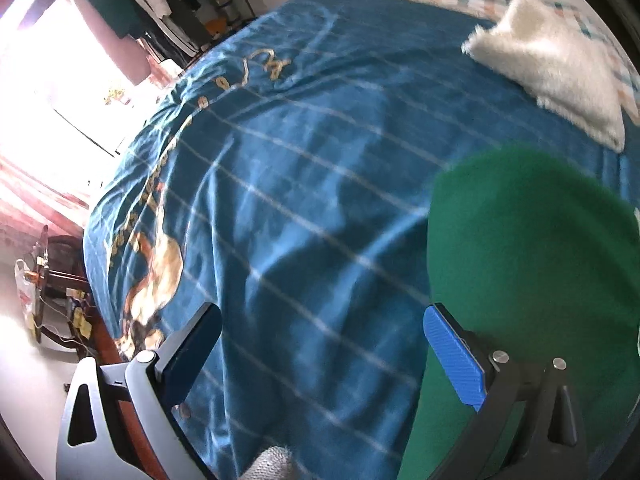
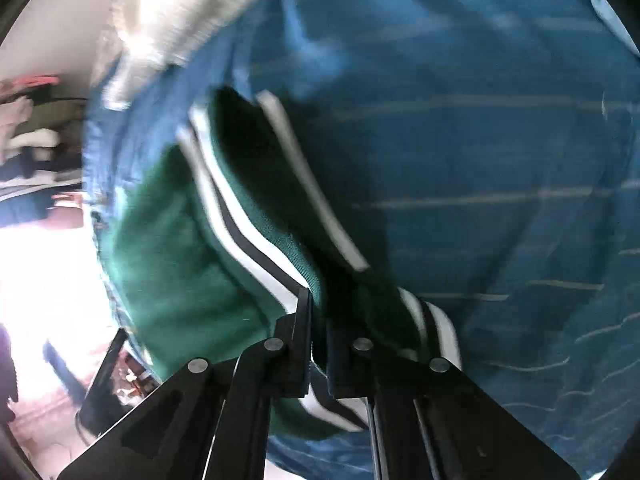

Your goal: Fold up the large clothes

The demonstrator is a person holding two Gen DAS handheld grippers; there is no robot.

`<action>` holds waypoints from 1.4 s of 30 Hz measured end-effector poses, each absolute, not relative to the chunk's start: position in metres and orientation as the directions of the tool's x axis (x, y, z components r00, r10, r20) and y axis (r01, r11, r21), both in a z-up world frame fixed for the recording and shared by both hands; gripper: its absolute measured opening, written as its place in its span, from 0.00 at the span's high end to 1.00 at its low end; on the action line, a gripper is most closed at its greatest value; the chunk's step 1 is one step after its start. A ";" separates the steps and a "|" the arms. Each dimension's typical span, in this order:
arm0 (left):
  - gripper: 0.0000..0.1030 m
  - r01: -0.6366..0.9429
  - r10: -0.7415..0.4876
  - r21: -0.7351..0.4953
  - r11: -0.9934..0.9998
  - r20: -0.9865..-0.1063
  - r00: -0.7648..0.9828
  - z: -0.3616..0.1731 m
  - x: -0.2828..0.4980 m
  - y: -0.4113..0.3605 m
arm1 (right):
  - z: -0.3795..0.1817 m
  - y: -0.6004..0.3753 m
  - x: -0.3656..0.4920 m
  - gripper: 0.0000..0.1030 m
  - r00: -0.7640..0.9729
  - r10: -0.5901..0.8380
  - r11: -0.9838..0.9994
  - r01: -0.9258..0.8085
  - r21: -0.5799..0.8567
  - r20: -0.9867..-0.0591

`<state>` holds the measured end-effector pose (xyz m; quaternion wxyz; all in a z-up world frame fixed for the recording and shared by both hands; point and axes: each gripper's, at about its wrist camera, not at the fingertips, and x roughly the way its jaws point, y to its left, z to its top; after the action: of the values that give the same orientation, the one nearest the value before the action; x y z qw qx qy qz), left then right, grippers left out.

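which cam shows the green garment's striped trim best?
Right wrist: the green garment shows its white and dark striped trim, pinched in the shut right gripper. Left wrist shows only plain green cloth beside the open left gripper.

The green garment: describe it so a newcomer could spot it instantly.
Find the bed under the blue striped blanket. The green garment lies on it, its edge pinched in the shut right claw. Unlike the fluffy white piece nearby, it has a white-and-black striped band.

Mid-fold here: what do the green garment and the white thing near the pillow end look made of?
Green garment: looks like soft matte fleece or knit, with a ribbed striped band clamped in the right gripper. White item: fluffy, plush-looking pile, probably fleece or faux fur.
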<state>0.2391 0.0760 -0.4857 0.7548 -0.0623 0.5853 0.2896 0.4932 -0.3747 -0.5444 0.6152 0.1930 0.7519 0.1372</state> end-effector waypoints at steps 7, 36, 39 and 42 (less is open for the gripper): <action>0.00 -0.520 0.335 0.222 0.825 -0.933 0.133 -0.485 0.214 0.067 | -0.507 -0.380 0.479 0.36 -0.224 0.521 0.849 0.031 0.528 -0.824; 0.00 -0.549 0.226 0.105 0.829 -0.961 0.157 -0.487 0.219 0.040 | -0.516 -0.377 0.481 0.14 -0.147 0.471 0.839 -0.229 0.493 -0.870; 0.00 -0.606 0.151 -0.002 0.795 -0.968 0.201 -0.499 0.221 0.058 | -0.557 -0.359 0.501 0.05 -0.232 0.566 0.756 -0.238 0.610 -0.791; 0.00 -0.635 0.093 -0.076 0.768 -0.969 0.228 -0.512 0.225 0.072 | -0.587 -0.351 0.513 0.02 -0.284 0.569 0.731 -0.255 0.632 -0.772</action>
<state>0.2250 0.0719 -0.5118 0.7467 -0.2374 0.5715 0.2438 0.5132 -0.3507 -0.5869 0.5884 0.1089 0.7207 0.3499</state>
